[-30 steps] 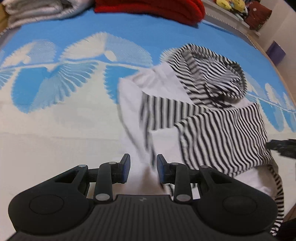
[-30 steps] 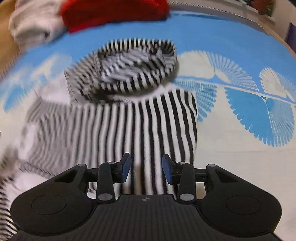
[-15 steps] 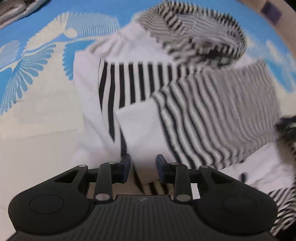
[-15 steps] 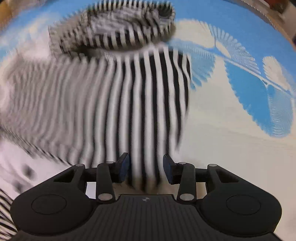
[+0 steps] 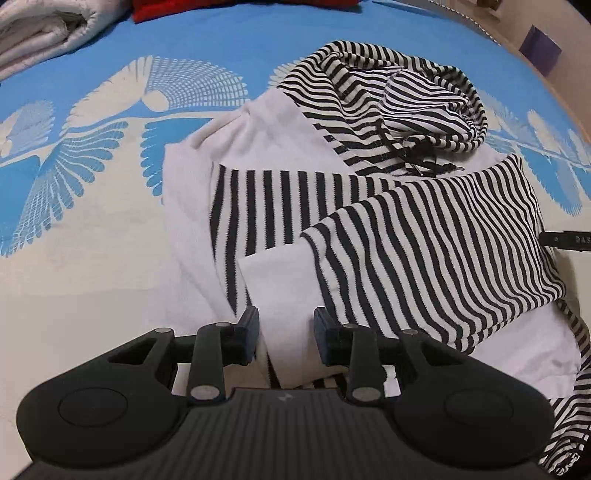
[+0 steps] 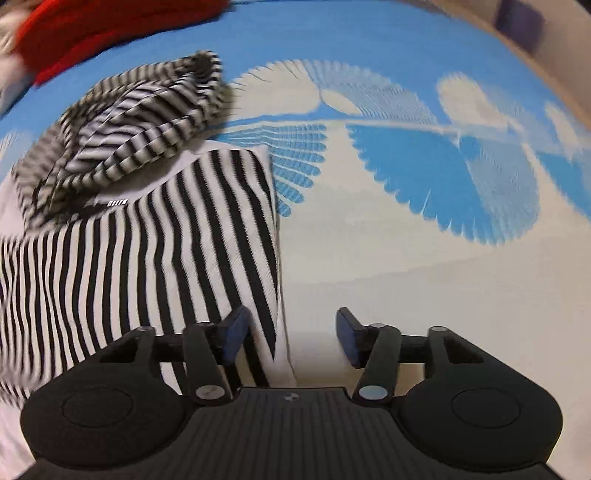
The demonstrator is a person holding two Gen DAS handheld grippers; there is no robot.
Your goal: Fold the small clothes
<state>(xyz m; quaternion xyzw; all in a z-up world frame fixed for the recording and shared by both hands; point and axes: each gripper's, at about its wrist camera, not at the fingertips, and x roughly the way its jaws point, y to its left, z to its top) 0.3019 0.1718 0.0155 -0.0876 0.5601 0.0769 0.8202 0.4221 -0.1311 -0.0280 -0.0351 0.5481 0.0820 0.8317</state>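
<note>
A small black-and-white striped hoodie [image 5: 406, 236] lies partly folded on the blue and white bedspread [image 5: 92, 192], hood [image 5: 399, 103] at the far side, both sleeves laid across the body. My left gripper [image 5: 285, 332] is open, and a white cuff [image 5: 284, 288] of the folded sleeve lies between its fingers. My right gripper [image 6: 291, 334] is open and empty over the hoodie's right edge [image 6: 221, 236]. Its hood [image 6: 140, 122] shows blurred in the right wrist view. Part of the right gripper shows at the left wrist view's right edge [image 5: 569, 240].
A red garment [image 5: 243, 7] and folded grey-white bedding [image 5: 40, 37] lie at the far edge of the bed. The red garment [image 6: 110, 33] also shows in the right wrist view. The bed's wooden rim [image 5: 554, 85] and a purple box [image 5: 540, 48] are at the far right.
Both grippers dipped close to the hoodie, then pulled back. The right gripper opened wider and shifted right to the garment's edge. The sleeves now lie folded across the body.
</note>
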